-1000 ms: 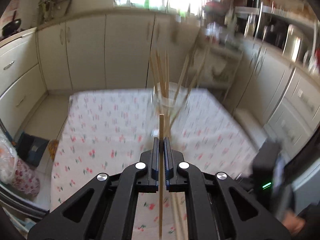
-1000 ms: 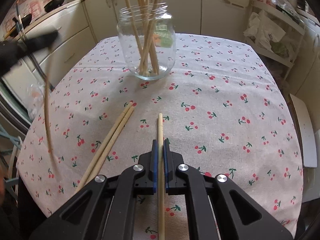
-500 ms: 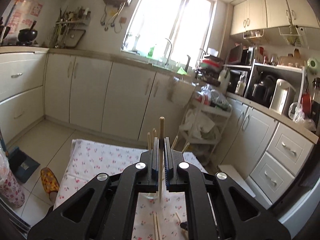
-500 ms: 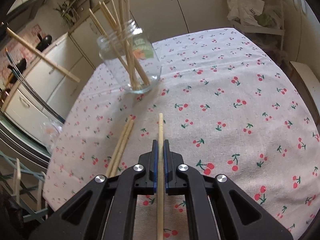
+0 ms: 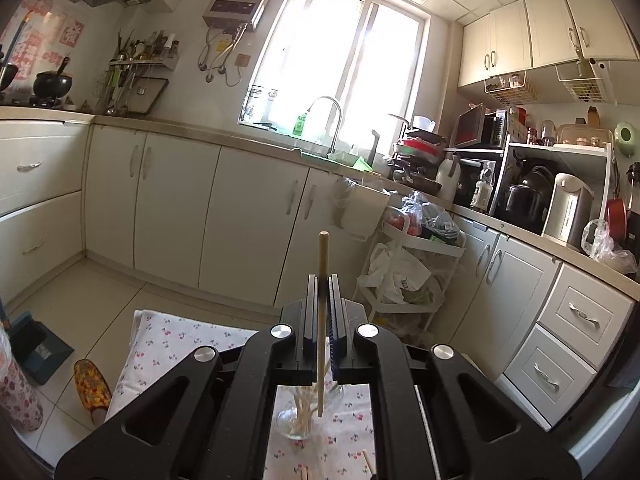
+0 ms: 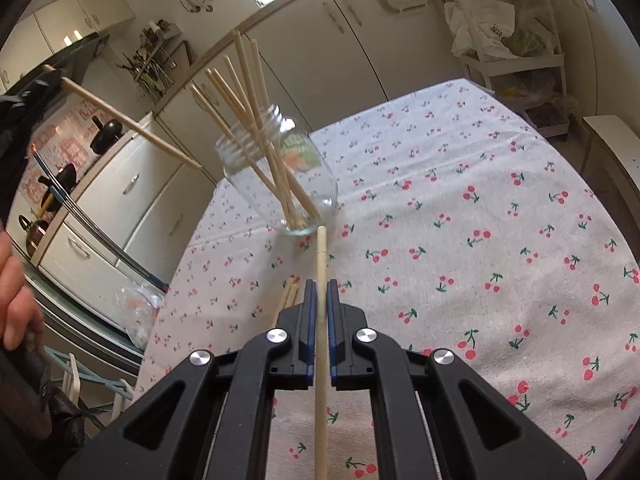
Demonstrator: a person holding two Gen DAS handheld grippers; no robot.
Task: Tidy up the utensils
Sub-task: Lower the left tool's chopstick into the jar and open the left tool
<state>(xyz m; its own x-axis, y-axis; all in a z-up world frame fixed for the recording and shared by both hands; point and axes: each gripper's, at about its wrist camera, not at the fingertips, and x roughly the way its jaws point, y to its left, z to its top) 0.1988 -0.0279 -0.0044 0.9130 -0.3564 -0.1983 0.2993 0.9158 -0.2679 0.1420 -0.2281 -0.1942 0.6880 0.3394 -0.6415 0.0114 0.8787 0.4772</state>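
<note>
A clear glass jar (image 6: 280,184) with several wooden chopsticks in it stands on the cherry-print tablecloth (image 6: 460,240). My left gripper (image 5: 322,292) is shut on a chopstick (image 5: 321,320) held upright high above the jar (image 5: 306,412); its lower tip points into the jar mouth. In the right wrist view that chopstick (image 6: 128,122) slants toward the jar from the upper left. My right gripper (image 6: 321,296) is shut on another chopstick (image 6: 320,340) just above the cloth, its tip near the jar's base. Two loose chopsticks (image 6: 289,298) lie left of my right gripper.
White kitchen cabinets (image 5: 240,216) and a sink counter stand beyond the table. A white trolley (image 5: 416,264) with bags is at the far right. A slipper (image 5: 92,388) and a dustpan (image 5: 36,348) lie on the floor left of the table.
My left gripper rose and tilted upright, bringing its chopstick over the jar. My right gripper, still holding its chopstick, moved closer to the jar.
</note>
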